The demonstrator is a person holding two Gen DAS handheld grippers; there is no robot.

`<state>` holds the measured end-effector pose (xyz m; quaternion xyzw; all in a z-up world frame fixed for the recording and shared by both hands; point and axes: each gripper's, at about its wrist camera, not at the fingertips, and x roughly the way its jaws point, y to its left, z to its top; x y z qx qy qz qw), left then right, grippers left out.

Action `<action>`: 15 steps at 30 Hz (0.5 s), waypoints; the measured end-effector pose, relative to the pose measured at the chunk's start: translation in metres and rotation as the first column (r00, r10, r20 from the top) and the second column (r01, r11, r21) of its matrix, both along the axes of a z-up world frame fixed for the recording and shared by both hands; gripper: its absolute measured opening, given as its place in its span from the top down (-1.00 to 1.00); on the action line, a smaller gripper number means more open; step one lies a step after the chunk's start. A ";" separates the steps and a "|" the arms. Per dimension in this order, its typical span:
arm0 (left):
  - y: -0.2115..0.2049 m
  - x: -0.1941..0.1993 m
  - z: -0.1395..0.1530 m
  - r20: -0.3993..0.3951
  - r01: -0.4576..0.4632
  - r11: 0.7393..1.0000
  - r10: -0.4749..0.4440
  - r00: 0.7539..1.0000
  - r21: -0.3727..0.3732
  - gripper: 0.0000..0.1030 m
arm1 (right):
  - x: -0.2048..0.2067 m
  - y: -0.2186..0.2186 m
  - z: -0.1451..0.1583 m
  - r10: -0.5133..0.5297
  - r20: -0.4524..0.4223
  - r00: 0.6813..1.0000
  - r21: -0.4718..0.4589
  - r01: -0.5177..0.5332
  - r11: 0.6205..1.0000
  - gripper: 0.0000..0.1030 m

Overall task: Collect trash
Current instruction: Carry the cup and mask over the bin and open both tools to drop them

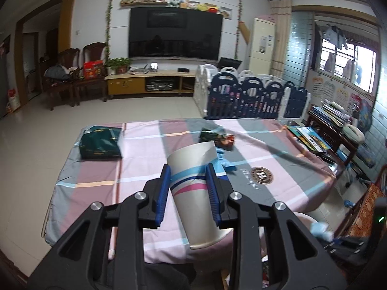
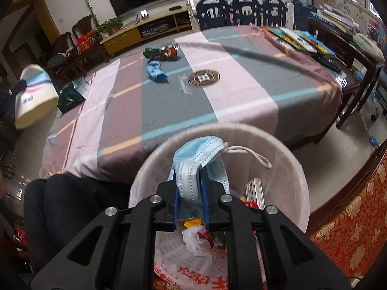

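My left claw [image 1: 187, 188] pinches a paper cup [image 1: 196, 188] over the table [image 1: 101, 181]. My right claw [image 2: 189, 186] pinches a blue mask [image 2: 193, 166] above the near bin [image 2: 290, 169].

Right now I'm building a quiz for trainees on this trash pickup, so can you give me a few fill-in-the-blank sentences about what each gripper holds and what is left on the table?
1. The left gripper is clamped on a striped paper ____.
2. The right gripper pinches a blue face ____.
3. The right gripper hangs over the open white ____, which already has wrappers in it.
4. On the tablecloth, a crumpled blue ____ lies beside the snack wrappers.

Missing words: cup; mask; bin; glove
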<state>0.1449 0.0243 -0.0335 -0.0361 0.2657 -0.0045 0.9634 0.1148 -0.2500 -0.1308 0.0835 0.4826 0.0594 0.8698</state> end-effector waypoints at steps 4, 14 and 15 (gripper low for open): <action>-0.023 -0.004 0.002 -0.005 0.065 0.998 -0.065 0.998 -0.001 0.41 | -0.008 -0.003 -0.035 -0.005 -0.129 0.992 0.011 0.006 1.000 0.45; -0.073 0.007 -0.036 -0.162 0.343 0.919 -0.375 0.913 -0.193 0.41 | -0.017 -0.078 -0.007 -0.301 -0.055 0.952 0.169 0.306 0.937 -0.57; -0.079 0.009 -0.045 -0.190 0.375 0.897 -0.420 0.887 -0.233 0.41 | -0.018 -0.088 -0.004 -0.337 -0.048 0.940 0.190 0.340 0.921 -0.57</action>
